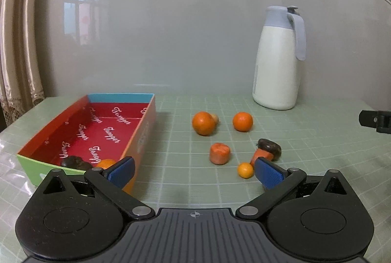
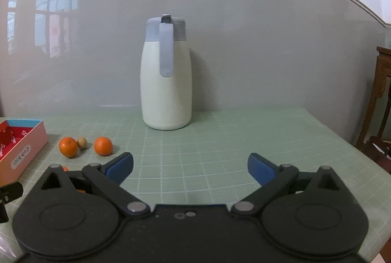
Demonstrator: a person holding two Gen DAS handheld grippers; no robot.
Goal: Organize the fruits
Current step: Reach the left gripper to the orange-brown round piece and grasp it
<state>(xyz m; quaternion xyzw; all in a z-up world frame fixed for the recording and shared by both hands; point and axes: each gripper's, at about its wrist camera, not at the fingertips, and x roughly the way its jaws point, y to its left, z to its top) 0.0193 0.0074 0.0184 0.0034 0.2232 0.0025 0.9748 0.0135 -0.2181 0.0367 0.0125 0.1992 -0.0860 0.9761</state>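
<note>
While both claws hang spread and empty above the green grid mat (image 1: 185, 184), the fruit lies scattered ahead of the left gripper (image 1: 194, 175). From that gripper, the red box (image 1: 146, 126) sits at ten o'clock, already holding a dark fruit (image 1: 73, 161) and an orange piece (image 1: 106, 163) near its front wall. At twelve o'clock lie two oranges (image 1: 203, 123), the left one touching a small tan fruit (image 1: 215, 117). Nearer, at one o'clock, are a carrot chunk (image 1: 219, 153), a small kumquat (image 1: 245, 170) and a second carrot piece (image 1: 262, 154) under a dark fruit (image 1: 270, 146). The white jug (image 1: 277, 67) stands upright at two o'clock. The right gripper (image 2: 190, 166) faces that jug at twelve o'clock, the oranges at ten.
</note>
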